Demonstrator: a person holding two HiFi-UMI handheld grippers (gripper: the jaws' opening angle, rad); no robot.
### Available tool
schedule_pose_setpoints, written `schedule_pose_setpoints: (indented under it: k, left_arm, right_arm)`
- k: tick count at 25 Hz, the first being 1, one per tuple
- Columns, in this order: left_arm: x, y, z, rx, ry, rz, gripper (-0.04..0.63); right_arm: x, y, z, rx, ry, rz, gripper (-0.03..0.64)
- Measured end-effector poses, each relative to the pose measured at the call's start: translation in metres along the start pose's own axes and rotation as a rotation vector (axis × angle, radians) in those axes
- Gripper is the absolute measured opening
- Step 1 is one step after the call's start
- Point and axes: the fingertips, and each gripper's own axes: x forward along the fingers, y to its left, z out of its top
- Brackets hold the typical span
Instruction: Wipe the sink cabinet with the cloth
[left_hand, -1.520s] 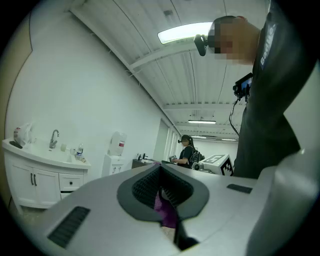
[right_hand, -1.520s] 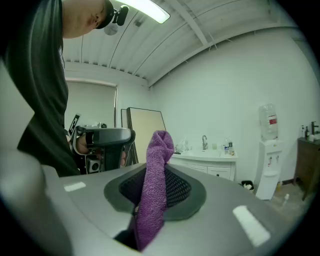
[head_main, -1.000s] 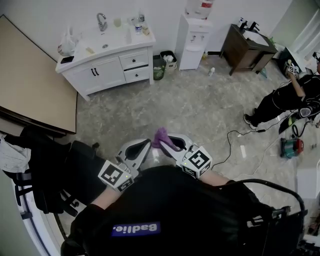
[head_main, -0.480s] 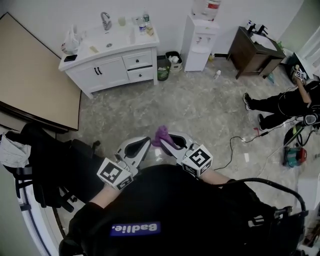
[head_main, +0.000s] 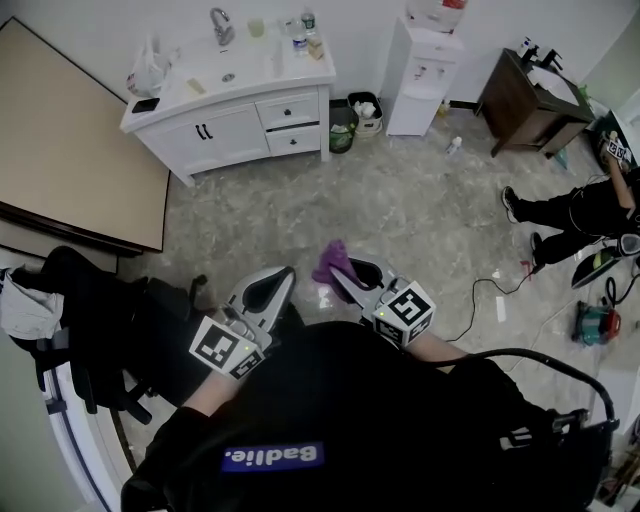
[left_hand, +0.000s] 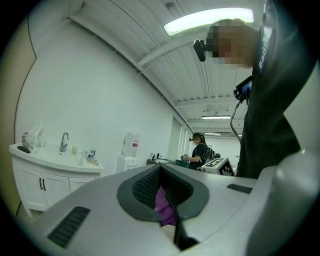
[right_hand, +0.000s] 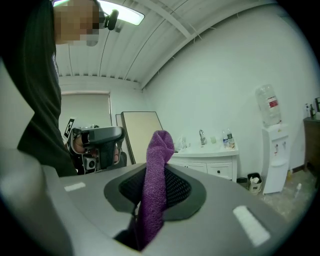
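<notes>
The white sink cabinet (head_main: 235, 110) stands against the far wall, well away from both grippers across the floor. It also shows in the left gripper view (left_hand: 40, 175) and the right gripper view (right_hand: 210, 162). My right gripper (head_main: 345, 272) is held close to my body, shut on a purple cloth (head_main: 332, 262). The cloth (right_hand: 152, 185) sticks up from between the closed jaws. My left gripper (head_main: 272, 278) is beside it to the left, shut and apart from the cloth. A bit of the purple cloth (left_hand: 165, 207) shows beyond its jaws.
A water dispenser (head_main: 430, 70) and a small bin (head_main: 362, 112) stand right of the cabinet. A dark wood cabinet (head_main: 525, 100) is at the back right. A person (head_main: 580, 215) sits on the floor at the right, near a cable (head_main: 490, 290). A beige board (head_main: 70, 170) lies at the left.
The head view has shifted, so the cabinet sits further right and higher in the picture. Both grippers stay close to my body, the right one still holding the cloth.
</notes>
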Motion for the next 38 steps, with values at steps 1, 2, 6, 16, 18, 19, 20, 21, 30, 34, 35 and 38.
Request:
schedule_pose_setpoints:
  k: [1,2,6,16,18,19,20,21,30,34,35,38]
  left_arm:
    - [0.005,0.015,-0.001,-0.008,-0.002,-0.005,-0.009]
    - [0.010,0.032,-0.003,-0.018,-0.004,-0.012,-0.009]
    - [0.033,0.117,0.001,-0.062,-0.016,-0.053,-0.009]
    - [0.076,0.331,0.044,-0.194,-0.022,-0.171,-0.009]
    - [0.083,0.351,0.042,-0.214,-0.016,-0.186,-0.009]
    - [0.086,0.358,0.040,-0.215,-0.012,-0.196,-0.009]
    - [0.088,0.365,0.039,-0.208,-0.007,-0.207,-0.009]
    - [0.090,0.371,0.038,-0.199,-0.003,-0.217,-0.009]
    - [0.126,0.430,0.029,-0.225,0.051,-0.140,-0.009]
    - [0.156,0.452,0.039,-0.189,0.055,-0.059,-0.009]
    - [0.167,0.459,0.042,-0.181,0.055,-0.037,-0.009]
    - [0.203,0.480,0.044,-0.169,0.074,0.026,-0.009]
  right_arm:
    - [0.012,-0.007,-0.001,-0.002,0.011,-0.003,0.074]
    - [0.024,-0.014,-0.002,-0.003,0.022,-0.010,0.074]
    - [0.086,-0.059,0.004,0.013,0.055,-0.085,0.074]
    - [0.273,-0.140,0.058,0.061,0.086,-0.244,0.074]
    - [0.292,-0.149,0.059,0.063,0.102,-0.255,0.074]
    - [0.300,-0.154,0.059,0.065,0.109,-0.259,0.074]
    - [0.306,-0.159,0.059,0.067,0.115,-0.262,0.074]
    - [0.312,-0.164,0.060,0.070,0.119,-0.265,0.074]
    - [0.366,-0.222,0.059,0.123,0.128,-0.189,0.074]
    - [0.385,-0.269,0.065,0.138,0.118,-0.121,0.074]
    - [0.390,-0.285,0.069,0.135,0.119,-0.106,0.074]
    - [0.411,-0.333,0.074,0.138,0.119,-0.060,0.074]
